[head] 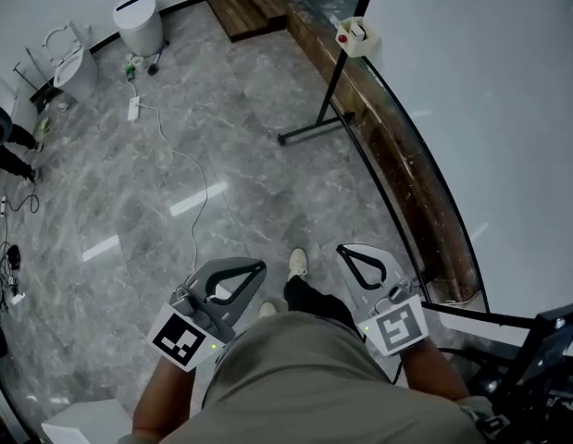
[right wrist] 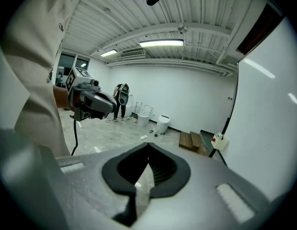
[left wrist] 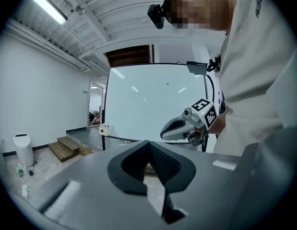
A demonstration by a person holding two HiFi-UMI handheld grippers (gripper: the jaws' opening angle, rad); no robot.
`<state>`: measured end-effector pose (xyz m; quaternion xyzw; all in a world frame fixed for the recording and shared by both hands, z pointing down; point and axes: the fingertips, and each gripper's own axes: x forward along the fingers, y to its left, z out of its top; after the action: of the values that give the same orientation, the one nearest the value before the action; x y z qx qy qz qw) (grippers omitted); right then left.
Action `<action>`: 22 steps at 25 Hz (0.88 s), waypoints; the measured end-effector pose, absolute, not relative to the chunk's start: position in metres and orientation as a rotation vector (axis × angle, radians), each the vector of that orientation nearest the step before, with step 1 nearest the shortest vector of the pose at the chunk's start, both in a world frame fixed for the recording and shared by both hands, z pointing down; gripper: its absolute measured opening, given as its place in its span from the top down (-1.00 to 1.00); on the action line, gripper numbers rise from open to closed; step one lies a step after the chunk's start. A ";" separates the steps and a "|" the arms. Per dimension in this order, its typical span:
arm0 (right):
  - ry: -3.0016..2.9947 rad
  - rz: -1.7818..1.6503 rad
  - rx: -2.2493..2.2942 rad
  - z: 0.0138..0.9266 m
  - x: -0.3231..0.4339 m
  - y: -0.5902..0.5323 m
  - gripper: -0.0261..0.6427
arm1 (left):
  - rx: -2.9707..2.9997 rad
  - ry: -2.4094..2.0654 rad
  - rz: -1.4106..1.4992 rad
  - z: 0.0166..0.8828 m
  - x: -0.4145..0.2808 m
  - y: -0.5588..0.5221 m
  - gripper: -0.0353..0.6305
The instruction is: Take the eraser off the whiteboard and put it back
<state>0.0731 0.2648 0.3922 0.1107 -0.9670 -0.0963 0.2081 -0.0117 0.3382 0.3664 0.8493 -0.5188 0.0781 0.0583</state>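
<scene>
The whiteboard [head: 490,128] fills the right of the head view, its black frame curving down toward me. A small white box with a red part [head: 357,35] hangs at its far corner; I cannot tell whether this is the eraser. The same box [left wrist: 105,128] shows left of the whiteboard [left wrist: 153,99] in the left gripper view, and the box [right wrist: 219,140] shows in the right gripper view. My left gripper [head: 255,266] and right gripper [head: 349,251] are both held close to my body over the floor. Both are shut and hold nothing. No eraser shows between either pair of jaws.
The board's black stand leg [head: 309,132] reaches out over the marble floor. A low wooden ledge [head: 397,165] runs under the board. Wooden steps [head: 254,3], a white bin [head: 140,23], a toilet [head: 73,67] and a floor cable [head: 189,169] lie farther off. People stand at the back [right wrist: 120,97].
</scene>
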 end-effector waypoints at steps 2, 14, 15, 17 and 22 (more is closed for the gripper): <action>-2.700 -0.268 0.298 0.390 0.064 0.237 0.91 | 2.548 -1.580 0.247 0.363 -0.018 0.312 0.88; -2.726 -0.241 0.236 0.403 0.033 0.104 0.91 | 2.528 -1.624 0.301 0.358 -0.039 0.178 0.88; -2.722 -0.235 0.233 0.405 0.030 0.099 0.92 | 2.527 -1.616 0.301 0.361 -0.041 0.173 0.88; -2.720 -0.220 0.236 0.407 0.024 0.090 0.91 | 2.518 -1.599 0.301 0.364 -0.048 0.163 0.88; -2.699 -0.201 0.259 0.410 -0.002 0.068 0.92 | 2.526 -1.566 0.277 0.370 -0.079 0.134 0.88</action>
<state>-0.0020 0.0681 0.4099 0.0933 -0.9706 -0.0723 0.2097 -0.0790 0.1341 0.3698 0.8437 -0.5230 0.0924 0.0781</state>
